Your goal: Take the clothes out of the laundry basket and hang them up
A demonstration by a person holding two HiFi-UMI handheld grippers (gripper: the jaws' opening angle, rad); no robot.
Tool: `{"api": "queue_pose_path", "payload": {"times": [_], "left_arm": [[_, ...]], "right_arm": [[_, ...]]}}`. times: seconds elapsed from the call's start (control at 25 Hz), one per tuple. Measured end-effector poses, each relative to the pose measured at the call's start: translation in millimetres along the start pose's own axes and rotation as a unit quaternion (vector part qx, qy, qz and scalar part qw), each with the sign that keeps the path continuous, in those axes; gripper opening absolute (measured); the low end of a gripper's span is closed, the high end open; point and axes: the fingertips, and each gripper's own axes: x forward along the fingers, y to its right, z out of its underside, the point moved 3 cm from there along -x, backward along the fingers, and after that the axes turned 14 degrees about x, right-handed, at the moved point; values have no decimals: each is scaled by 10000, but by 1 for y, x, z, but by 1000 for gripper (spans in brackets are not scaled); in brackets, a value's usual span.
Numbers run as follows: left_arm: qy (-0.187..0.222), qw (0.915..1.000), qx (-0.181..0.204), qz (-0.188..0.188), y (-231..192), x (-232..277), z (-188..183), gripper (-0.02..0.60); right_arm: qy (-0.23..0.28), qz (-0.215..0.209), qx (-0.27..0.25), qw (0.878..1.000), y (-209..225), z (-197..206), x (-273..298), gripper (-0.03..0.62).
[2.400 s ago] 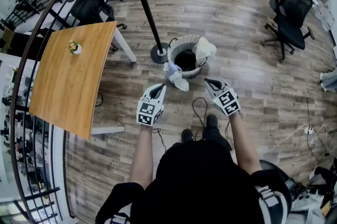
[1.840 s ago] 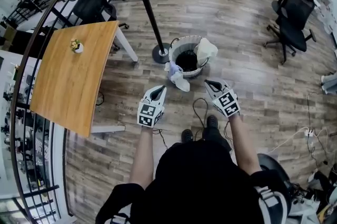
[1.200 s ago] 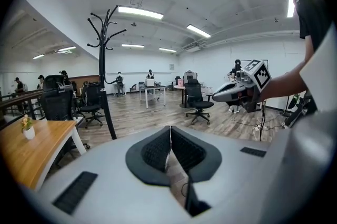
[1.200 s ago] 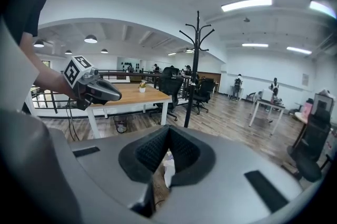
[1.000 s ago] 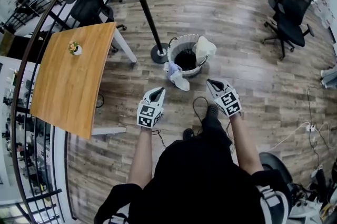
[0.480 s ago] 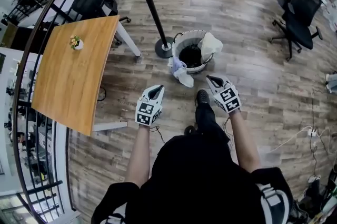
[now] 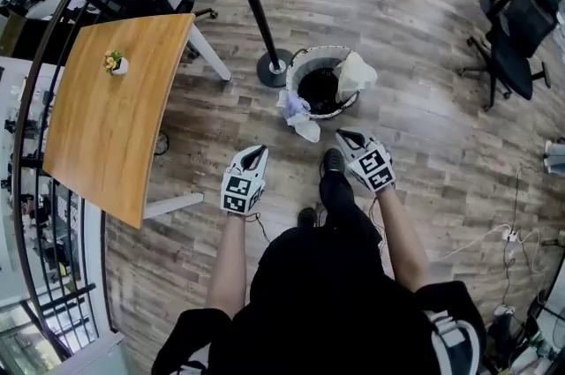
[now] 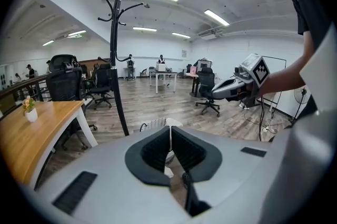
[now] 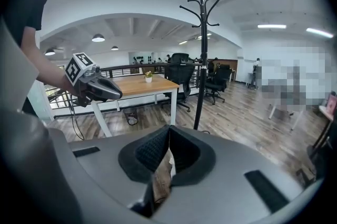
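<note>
The laundry basket (image 7: 305, 66) stands on the wooden floor ahead of both grippers, apart from them, beside the round base of a black coat stand (image 7: 274, 67). Two pieces of clothing hang over its rim. A cream garment (image 7: 357, 73) is draped over the right side. A lavender-and-white garment (image 7: 297, 112) spills over the near-left edge and down the outside wall toward the floor. The inside of the basket shows dark, and what lies at its bottom cannot be made out.

The left gripper (image 7: 254, 152) points toward the basket from the near left, its fingers (image 8: 155, 152) clenched together with nothing between them. In the left gripper view the basket's rim shows just past the fingertips. The right gripper (image 7: 345, 137) sits nearer the basket, at its near right, and its fingers (image 9: 152, 152) are likewise pressed shut on nothing. Neither gripper touches the basket or the clothes; the lavender garment lies ahead of the gap between the two.

To the left stands a wooden bench (image 7: 106, 135) carrying a small potted plant (image 7: 113, 63).
</note>
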Motion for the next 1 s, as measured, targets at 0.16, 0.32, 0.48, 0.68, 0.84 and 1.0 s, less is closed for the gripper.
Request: {"api": "queue_pose_path", "payload": {"times": [0.16, 0.32, 0.48, 0.68, 0.84, 1.0], "left_arm": [[-131, 9995, -235, -139, -10, 27, 4, 26], [-313, 9981, -452, -278, -21, 50, 9, 26], [-416, 9963, -620, -415, -26, 70, 8, 28], [-358, 9940, -753, -710, -36, 91, 3, 28], [-366, 9921, -828, -866, -41, 107, 5, 29], [-466, 9917, -903, -794, -39, 115, 20, 32]], "right_arm": [[-216, -256, -2, 9994, 24, -1, 23, 11], [-493, -461, -13, 9977, 49, -1, 47, 12], [-619, -753, -22, 9952, 71, -3, 70, 12], [-867, -1147, -89, 9896, 88, 3, 94, 14], [-1004, -1218, -42, 9875, 101, 18, 109, 15], [-1075, -1247, -29, 9863, 99, 28, 121, 15]]}}
